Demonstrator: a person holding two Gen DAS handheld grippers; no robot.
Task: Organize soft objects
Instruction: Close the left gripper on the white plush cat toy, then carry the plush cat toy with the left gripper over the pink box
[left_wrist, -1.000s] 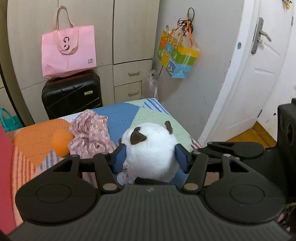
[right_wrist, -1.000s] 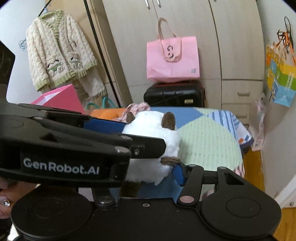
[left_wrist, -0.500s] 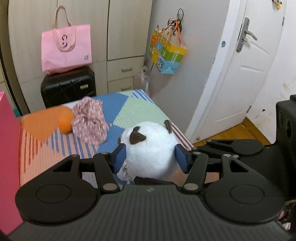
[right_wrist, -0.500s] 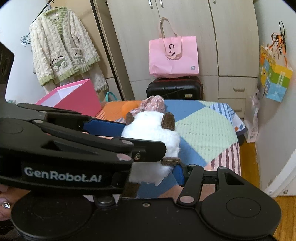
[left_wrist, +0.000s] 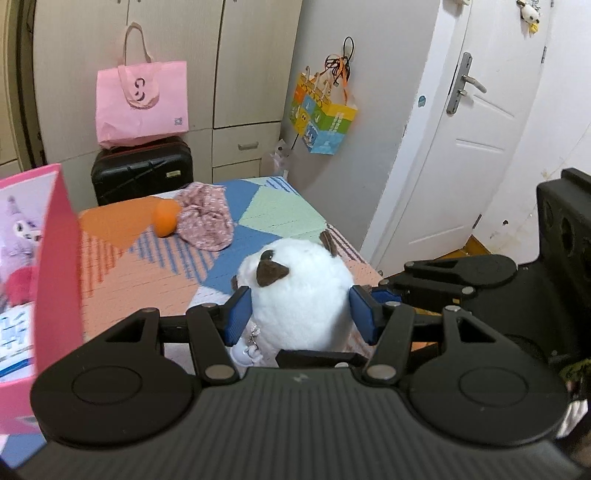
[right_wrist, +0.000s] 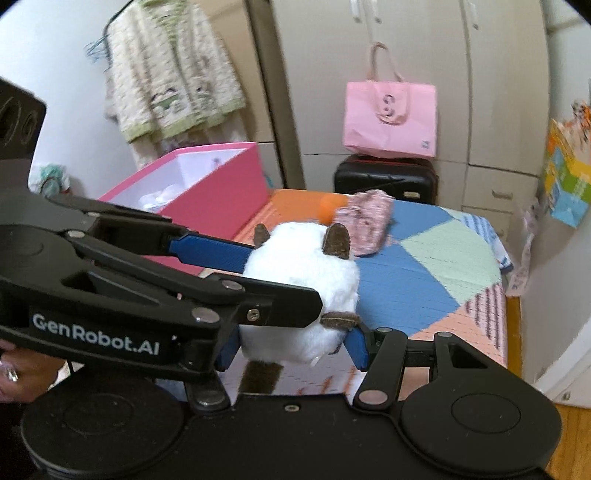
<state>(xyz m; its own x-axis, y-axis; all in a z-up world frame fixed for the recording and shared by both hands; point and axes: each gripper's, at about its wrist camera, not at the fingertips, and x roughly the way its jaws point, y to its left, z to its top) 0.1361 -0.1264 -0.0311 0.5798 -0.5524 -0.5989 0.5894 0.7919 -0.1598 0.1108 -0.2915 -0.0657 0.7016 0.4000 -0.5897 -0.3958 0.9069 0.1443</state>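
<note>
A white plush toy with brown ears (left_wrist: 295, 291) is clamped between the blue pads of my left gripper (left_wrist: 301, 310), held above the patchwork bed. My right gripper (right_wrist: 291, 343) is shut on the same plush toy (right_wrist: 306, 273) from the other side, and the left gripper's black body crosses in front of it. A pink storage box (left_wrist: 55, 266) stands at the left with a purple plush inside; it also shows in the right wrist view (right_wrist: 207, 188). An orange ball (left_wrist: 166, 220) and a floral cloth (left_wrist: 205, 219) lie at the far end of the bed.
The bed (left_wrist: 280, 218) has a coloured patchwork cover. A black suitcase (left_wrist: 142, 177) with a pink bag (left_wrist: 142, 105) on it stands against the wardrobe. A white door (left_wrist: 469, 147) is at the right. A knitted cardigan (right_wrist: 173, 70) hangs at the left.
Both grippers have pulled back and lifted with the plush toy. The pink box has come into view at the left. The ball and cloth look farther away.
</note>
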